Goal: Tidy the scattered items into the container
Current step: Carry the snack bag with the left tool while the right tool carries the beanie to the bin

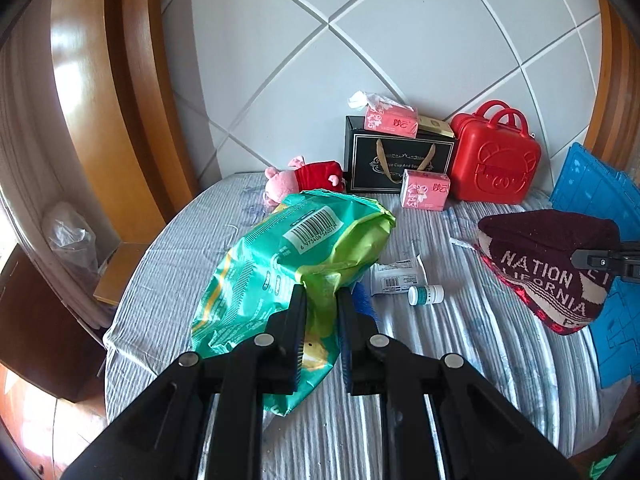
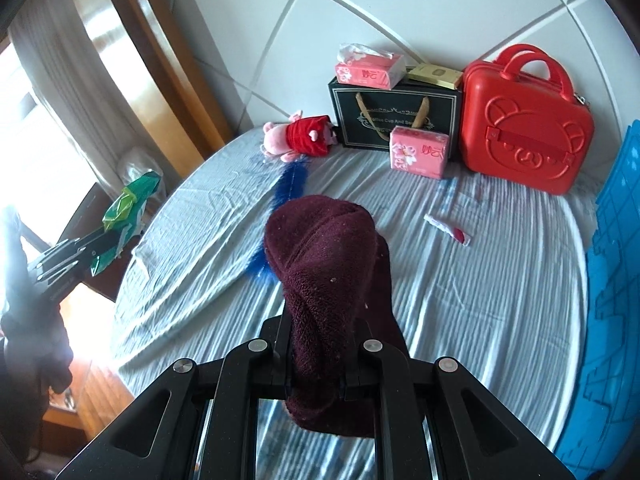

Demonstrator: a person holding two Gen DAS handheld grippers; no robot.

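Note:
My left gripper point(image 1: 322, 294) is shut on a green wipes pack point(image 1: 276, 256), which hangs above the striped bed sheet point(image 1: 460, 344). My right gripper point(image 2: 320, 332) is shut on a maroon knit beanie point(image 2: 324, 256), also lifted off the bed. The left wrist view shows that beanie point(image 1: 544, 268) at the right, and the right gripper point(image 1: 588, 259) pinches it. The blue plastic container point(image 2: 612, 280) stands at the bed's right edge. On the sheet lie a blue feather point(image 2: 292, 184), a small red-and-white tube point(image 2: 448, 230), a white bottle point(image 1: 426, 294) and a white box point(image 1: 394, 276).
Against the headboard stand a red bear case point(image 2: 524, 120), a black gift bag point(image 2: 396, 116), two pink tissue packs point(image 2: 418, 152) and a pink plush pig point(image 2: 304, 138). A wooden frame and a nightstand point(image 1: 120, 272) are to the left of the bed.

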